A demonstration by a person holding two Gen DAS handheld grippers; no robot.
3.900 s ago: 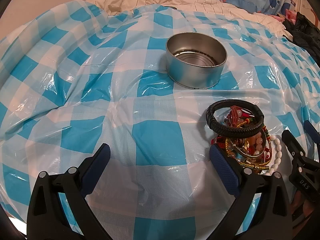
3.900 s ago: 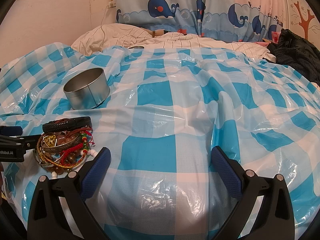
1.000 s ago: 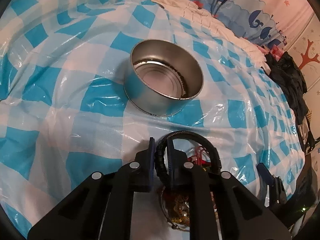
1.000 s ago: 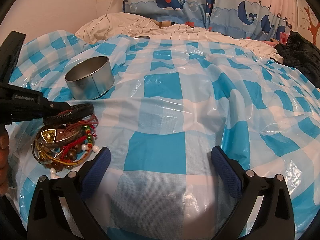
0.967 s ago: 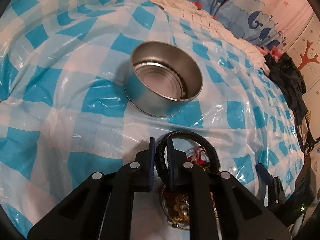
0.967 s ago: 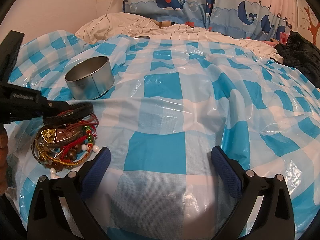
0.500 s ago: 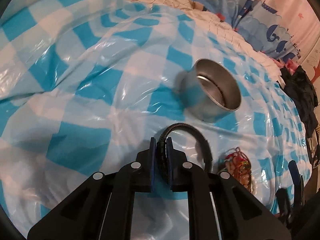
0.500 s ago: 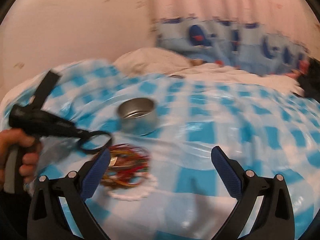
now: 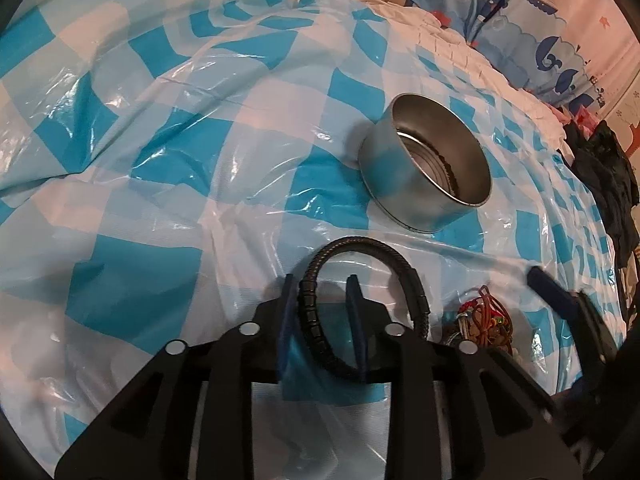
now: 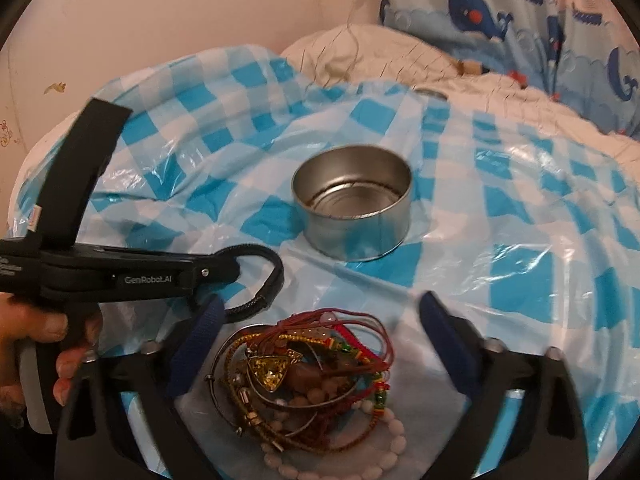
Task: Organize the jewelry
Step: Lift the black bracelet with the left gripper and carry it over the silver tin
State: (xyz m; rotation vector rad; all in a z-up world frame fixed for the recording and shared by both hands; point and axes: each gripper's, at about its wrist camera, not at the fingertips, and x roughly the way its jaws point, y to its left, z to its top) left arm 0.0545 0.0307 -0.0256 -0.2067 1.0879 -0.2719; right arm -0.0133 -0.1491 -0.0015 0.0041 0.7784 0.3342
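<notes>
Black braided bracelet (image 9: 316,312) loose between left gripper (image 9: 320,320) pads, jaws just parted, short of metal tin (image 9: 428,172) ahead. Release step underway, seemingly. Right gripper (image 10: 316,328) wide, closing, straddling jewelry pile (image 10: 308,372); next, pinch one piece.

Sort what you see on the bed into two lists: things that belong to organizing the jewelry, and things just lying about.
Job:
black bracelet
jewelry pile
tin
left hand-held gripper
right hand-held gripper

Lying about:
checked sheet
pillow
whale curtain
dark clothes
</notes>
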